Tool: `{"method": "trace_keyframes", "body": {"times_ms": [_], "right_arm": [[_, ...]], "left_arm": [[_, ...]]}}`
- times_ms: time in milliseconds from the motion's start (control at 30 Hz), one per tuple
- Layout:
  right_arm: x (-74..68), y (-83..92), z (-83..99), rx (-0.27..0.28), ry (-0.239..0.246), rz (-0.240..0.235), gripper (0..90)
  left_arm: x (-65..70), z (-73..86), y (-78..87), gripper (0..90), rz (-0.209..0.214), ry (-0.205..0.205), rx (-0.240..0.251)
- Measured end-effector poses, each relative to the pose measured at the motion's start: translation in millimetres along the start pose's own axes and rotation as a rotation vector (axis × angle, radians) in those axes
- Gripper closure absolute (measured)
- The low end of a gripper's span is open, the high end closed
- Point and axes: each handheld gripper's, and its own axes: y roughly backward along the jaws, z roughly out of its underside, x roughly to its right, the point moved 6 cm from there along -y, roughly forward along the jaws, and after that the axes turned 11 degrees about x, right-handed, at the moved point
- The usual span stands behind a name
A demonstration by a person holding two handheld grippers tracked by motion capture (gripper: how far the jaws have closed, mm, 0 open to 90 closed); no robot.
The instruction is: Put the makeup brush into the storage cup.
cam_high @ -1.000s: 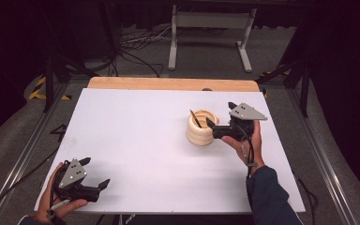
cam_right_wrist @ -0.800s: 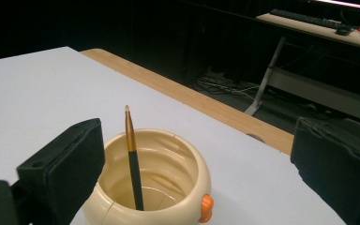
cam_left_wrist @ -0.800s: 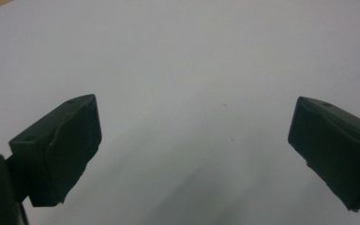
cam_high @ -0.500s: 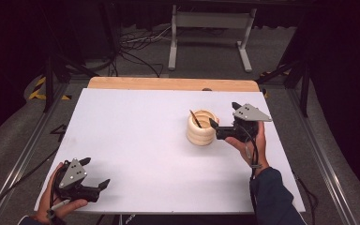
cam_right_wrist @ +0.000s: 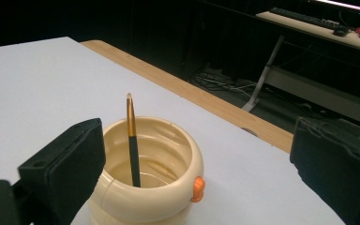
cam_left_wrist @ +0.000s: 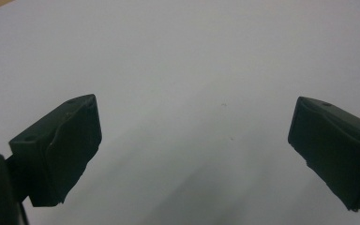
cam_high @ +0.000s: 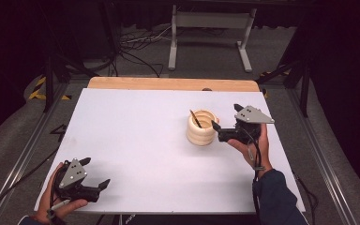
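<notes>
Since one second ago, the right hand-held gripper (cam_high: 222, 125) has drawn back slightly toward the counter's right edge, leaving the cream holder (cam_high: 201, 127) standing free; the holder and the left hand-held gripper (cam_high: 95, 173) have kept their positions.

Right hand-held gripper: jaws spread wide, gripping nothing. In the high view its tips lie just beside the holder's right wall, one tip close to the rim; contact cannot be confirmed from this view. In the right gripper view the holder sits low between the two black jaws, nearer the left-hand jaw, with open space to the other jaw.

Cream holder: upright on the white counter (cam_high: 136, 131), right of centre and toward the far half. The body is ribbed, with a round open mouth. A small orange tab (cam_right_wrist: 197, 188) projects from its side, as seen in the right gripper view.

Pencil (cam_right_wrist: 132, 140): stands inside the holder, leaning against the inner wall. The shaft is dark below, orange above, with the tip rising past the rim.

Left hand-held gripper: jaws spread wide, holding nothing. It rests at the near left corner of the counter, well apart from the holder. The left gripper view shows bare white surface between its jaws.
</notes>
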Motion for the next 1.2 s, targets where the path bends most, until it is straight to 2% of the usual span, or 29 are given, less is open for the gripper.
{"method": "trace_keyframes", "body": {"times_ms": [333,1200], "right_arm": [[1.9,7.9,0.5,0.009,0.009,0.002,4.3],[5.8,30.7,11.3,-0.008,0.033,0.002,4.3]], "left_arm": [[0.4,0.0,-0.4,3.9,0.001,0.000,-0.002],[0.6,0.1,-0.6,4.0,0.001,-0.004,-0.004]]}}
